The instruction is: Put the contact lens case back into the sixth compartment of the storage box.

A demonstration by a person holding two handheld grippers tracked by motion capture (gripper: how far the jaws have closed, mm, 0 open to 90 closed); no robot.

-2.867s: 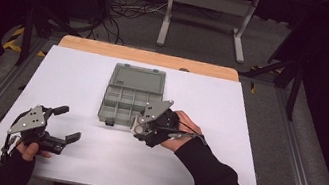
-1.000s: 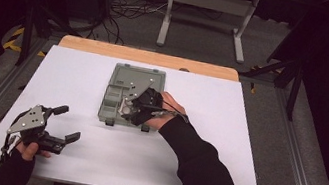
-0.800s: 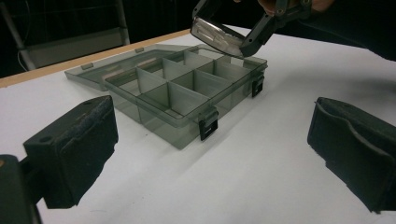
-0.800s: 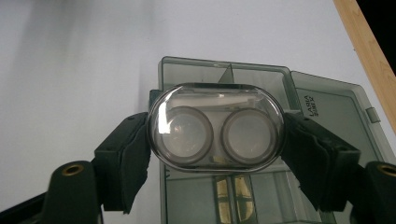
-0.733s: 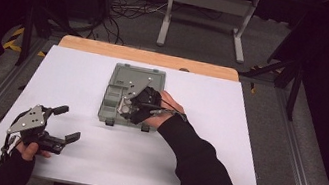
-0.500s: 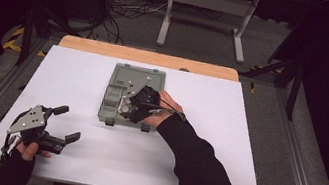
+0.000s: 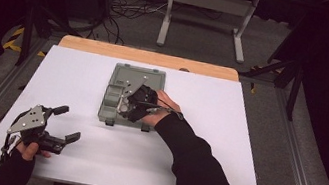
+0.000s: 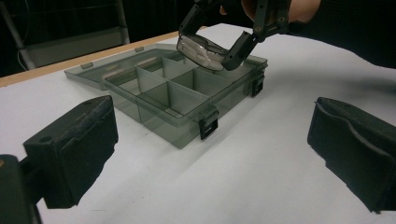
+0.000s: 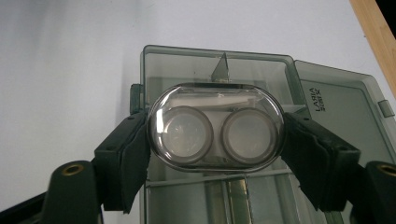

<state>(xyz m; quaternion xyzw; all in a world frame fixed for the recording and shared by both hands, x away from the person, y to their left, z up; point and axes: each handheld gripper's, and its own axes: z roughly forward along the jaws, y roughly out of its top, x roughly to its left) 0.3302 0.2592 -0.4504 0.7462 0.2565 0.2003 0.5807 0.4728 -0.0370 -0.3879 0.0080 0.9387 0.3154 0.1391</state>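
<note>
Right tool (image 9: 217, 133) grips an oval case (image 9: 216, 127) over the box (image 8: 154, 112).
Left tool (image 7: 60, 121) rests wide apart (holding nothing) on the surface (image 7: 247, 131).

open sheet (image 7: 226, 133) around organizer box (image 7: 122, 78)

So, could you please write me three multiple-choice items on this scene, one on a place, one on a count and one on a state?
1. Where is the oval clear case?
A. Over the grey compartment box
B. On the bare white table
C. Between the left gripper's jaws

2. How many round wells show in the case?
A. One
B. Two
C. Four

3. How do the left gripper's jaws stand?
A. Shut on the box
B. Shut on nothing
C. Open, with nothing between them

Answers:
1 A: the right gripper holds it above the compartments.
2 B: two circles lie side by side.
3 C: its jaws stand apart over the table.
</note>
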